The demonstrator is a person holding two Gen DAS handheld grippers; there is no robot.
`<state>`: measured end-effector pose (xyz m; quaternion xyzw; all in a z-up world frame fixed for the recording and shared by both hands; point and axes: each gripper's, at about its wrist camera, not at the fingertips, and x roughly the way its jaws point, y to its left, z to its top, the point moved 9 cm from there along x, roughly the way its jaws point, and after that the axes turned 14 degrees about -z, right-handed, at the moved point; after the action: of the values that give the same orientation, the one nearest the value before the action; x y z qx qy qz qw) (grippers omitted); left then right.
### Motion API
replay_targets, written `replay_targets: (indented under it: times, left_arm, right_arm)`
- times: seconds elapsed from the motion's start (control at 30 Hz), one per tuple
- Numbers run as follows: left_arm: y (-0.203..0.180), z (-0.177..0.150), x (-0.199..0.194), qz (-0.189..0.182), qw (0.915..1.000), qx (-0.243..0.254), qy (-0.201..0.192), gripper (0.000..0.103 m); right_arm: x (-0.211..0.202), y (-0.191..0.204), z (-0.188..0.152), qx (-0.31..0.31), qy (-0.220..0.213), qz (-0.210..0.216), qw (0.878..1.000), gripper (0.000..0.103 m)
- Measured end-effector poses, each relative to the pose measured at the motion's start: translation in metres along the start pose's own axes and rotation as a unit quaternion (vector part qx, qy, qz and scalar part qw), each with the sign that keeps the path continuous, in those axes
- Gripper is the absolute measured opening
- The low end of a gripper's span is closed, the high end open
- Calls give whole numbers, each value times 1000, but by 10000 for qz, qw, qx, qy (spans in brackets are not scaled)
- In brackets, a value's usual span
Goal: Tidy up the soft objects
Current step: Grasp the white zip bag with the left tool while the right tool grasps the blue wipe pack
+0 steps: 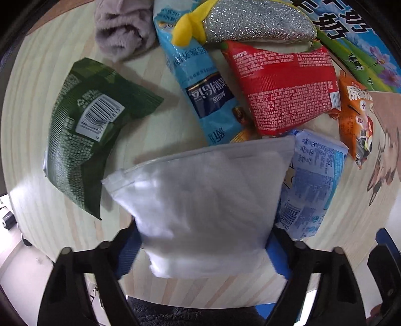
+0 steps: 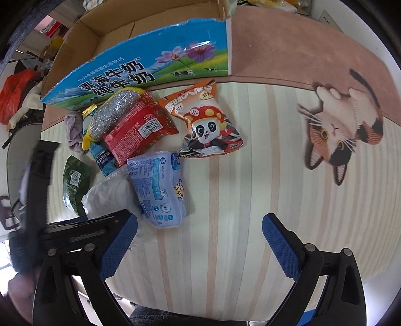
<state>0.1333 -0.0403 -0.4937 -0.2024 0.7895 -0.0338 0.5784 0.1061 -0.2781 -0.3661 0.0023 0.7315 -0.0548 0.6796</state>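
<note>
- Across the far edge of the table [image 2: 250,175], a torn milk carton box [image 2: 140,65] stands open; its blue printed side shows flowers, cows and large Chinese characters for milk, and the left wrist view cuts off all but a corner of it.
- Beside the box lies a pink mat [image 2: 288,50] with a calico cat picture; the frame edge crops its right side.
- Nearest the left wrist camera, a white zip-top pouch [image 1: 200,200] of soft, cottony filling fills the middle of the view. Its frosted plastic blurs what is inside, and no writing shows on it. The left gripper [image 1: 203,250] has its blue-padded jaws clamped on the pouch's lower end, which hides most of both pads.
- A light blue tissue pack [image 2: 155,185] lies just beside the pouch, partly tucked under it; its small print is too fine to read.
- A red packet [image 1: 283,87] lies back side up, dense with tiny white text and a barcode, overlapping a long blue Nestlé packet [image 1: 200,85] whose far end is covered.
- An orange snack bag [image 2: 208,123] shows a cartoon panda in a red hat.
- A dark green packet [image 1: 85,130] lies apart to the left, barcode up.
- A silver glittery pouch [image 1: 250,22] with yellow trim rests on top of the red and blue packets.
- A grey fuzzy cloth [image 1: 122,30] is bunched by the box.
- The right gripper [image 2: 200,245] hovers over bare table, jaws wide apart and holding nothing.
</note>
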Motion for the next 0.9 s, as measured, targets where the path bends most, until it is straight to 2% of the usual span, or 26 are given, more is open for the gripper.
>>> replay_targets:
  times: [0.1,0.17,0.27,0.47,0.53,0.57,0.6,0.77,0.9]
  left_arm:
    - [10,-7,-18,369,9989,135,-242,75]
    - [20,-13,-27,556,9978,155,-330,75]
    - [28,-17,-29,378,9988,-22,-319,76]
    - [27,-20,-43,276,9987,2,-434,74]
    - [32,-22,-33,292,9983,56,-503,72]
    - [32,-25,-37,352,9979,98,-534,70]
    - [33,-30,-39,419,9974,133,-564,68]
    - [12,-49,-58,494,9960,268,-693,67]
    - [-18,-64,-89,376,9941,515,-873,67]
  right_arm:
    - [8,17,6,-134,97,303,9994,101]
    - [13,30,10,-337,52,328,9989,102]
    - [32,54,17,-797,61,-127,9967,102]
    - [70,85,24,-839,567,-408,9940,99]
    - [78,93,23,-984,654,-614,9911,82]
    - [81,95,21,-1028,697,-676,9899,64]
    - [83,96,19,-1027,755,-695,9894,58]
    - [74,93,12,-941,677,-509,9920,44]
    - [57,84,3,-883,631,-186,9939,42]
